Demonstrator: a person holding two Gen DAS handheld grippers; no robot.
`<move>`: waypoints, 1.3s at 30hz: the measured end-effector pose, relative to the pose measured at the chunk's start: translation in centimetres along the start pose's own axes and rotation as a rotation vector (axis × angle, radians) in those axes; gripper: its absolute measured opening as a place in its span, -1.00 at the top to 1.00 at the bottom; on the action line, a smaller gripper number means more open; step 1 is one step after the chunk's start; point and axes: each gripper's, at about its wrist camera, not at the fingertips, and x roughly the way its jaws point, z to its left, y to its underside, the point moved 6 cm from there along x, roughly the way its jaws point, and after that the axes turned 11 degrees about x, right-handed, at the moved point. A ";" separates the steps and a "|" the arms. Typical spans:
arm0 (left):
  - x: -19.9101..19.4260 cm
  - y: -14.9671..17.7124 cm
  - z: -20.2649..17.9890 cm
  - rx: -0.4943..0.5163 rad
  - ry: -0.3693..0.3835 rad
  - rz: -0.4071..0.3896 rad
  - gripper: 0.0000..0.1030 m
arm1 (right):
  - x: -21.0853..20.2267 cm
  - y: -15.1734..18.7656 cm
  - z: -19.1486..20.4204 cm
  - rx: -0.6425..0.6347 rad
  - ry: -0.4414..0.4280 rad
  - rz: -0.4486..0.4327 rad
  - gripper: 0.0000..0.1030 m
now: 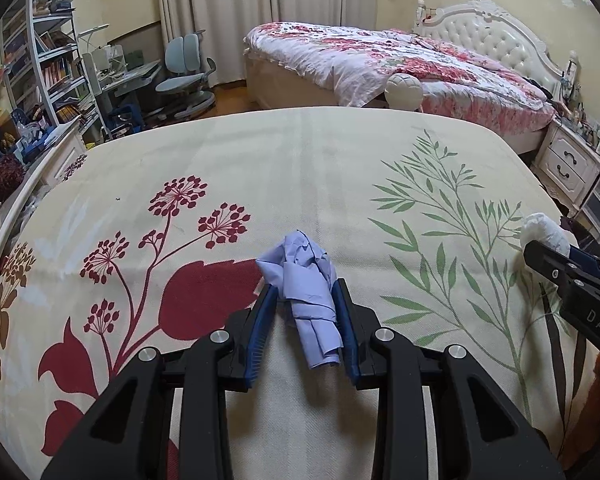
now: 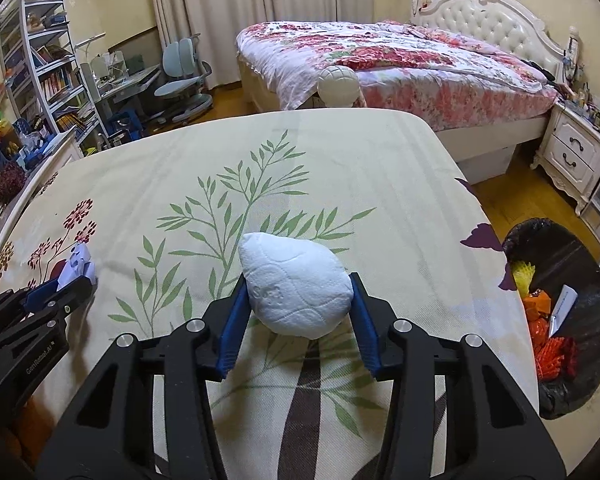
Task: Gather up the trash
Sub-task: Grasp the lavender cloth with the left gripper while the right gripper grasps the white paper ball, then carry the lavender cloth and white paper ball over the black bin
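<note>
White tissue wad (image 2: 296, 284) lay on floral bed sheet (image 2: 340, 168), between blue pads of right hand-held gripper (image 2: 298, 306); jaws half-closed, pads apparently touching wad's sides. Blue crumpled paper (image 1: 310, 300) pinched tight in left hand-held gripper (image 1: 306, 312), near sheet. Grasp step. Next: firm grip, lift, carry to black-lined bin (image 2: 560, 248) beside bed.

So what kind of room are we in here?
A bedroom, most likely: there's a made bed with a tufted white headboard, a nightstand beside it, and a study desk with bookshelves.
</note>
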 end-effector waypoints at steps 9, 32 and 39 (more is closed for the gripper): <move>-1.7 -0.2 -3.3 0.026 0.046 -0.029 0.37 | -3.4 1.3 -2.7 0.001 0.030 -0.041 0.11; -6.1 -4.1 -19.6 0.233 0.226 -0.162 0.37 | -9.8 0.8 -15.8 0.162 0.209 -0.176 0.10; -6.0 -6.3 -24.7 0.288 0.276 -0.211 0.37 | -9.9 -0.4 -20.9 0.225 0.289 -0.199 0.10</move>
